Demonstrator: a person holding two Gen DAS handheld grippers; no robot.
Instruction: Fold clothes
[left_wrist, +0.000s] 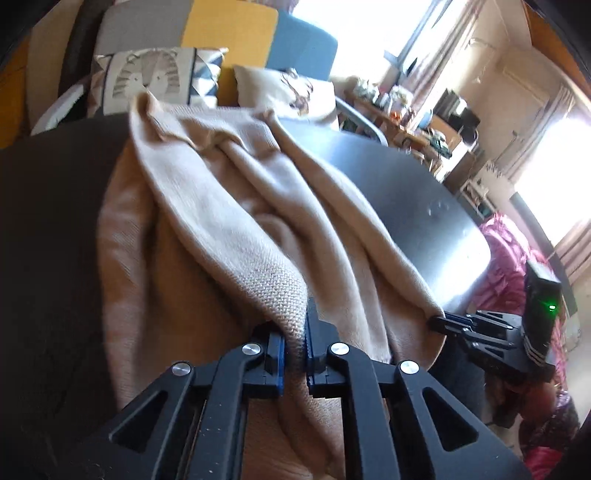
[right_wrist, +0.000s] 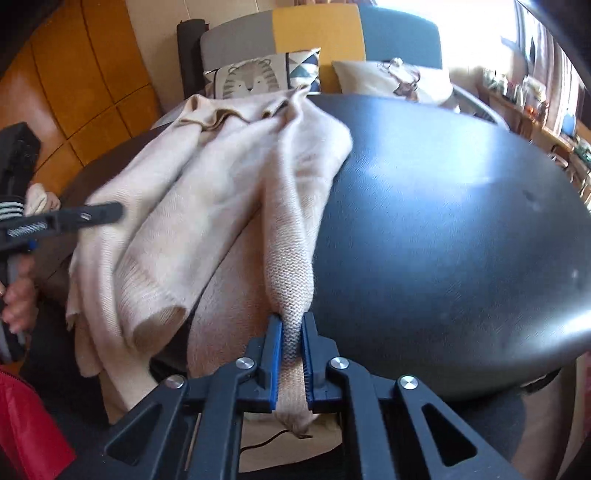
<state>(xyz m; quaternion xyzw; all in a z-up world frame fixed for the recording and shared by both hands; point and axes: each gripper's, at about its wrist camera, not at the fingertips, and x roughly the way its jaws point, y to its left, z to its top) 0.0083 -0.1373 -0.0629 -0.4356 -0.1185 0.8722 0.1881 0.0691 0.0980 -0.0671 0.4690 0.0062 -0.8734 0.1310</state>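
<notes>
Both grippers pinch the near edge of the beige sweater (right_wrist: 207, 206), which lies bunched on the dark round table (right_wrist: 461, 229) and hangs over its near side. The left gripper (left_wrist: 295, 350) is pressed together on one fold of knit, and the right gripper (right_wrist: 293, 354) squeezes another. This looks like the start of a fold. Next, I think the hands must lift and spread the cloth flat. The table beside it is bare, but cushions (right_wrist: 255, 77) sit close behind, and the wrinkled folds could tangle.
</notes>
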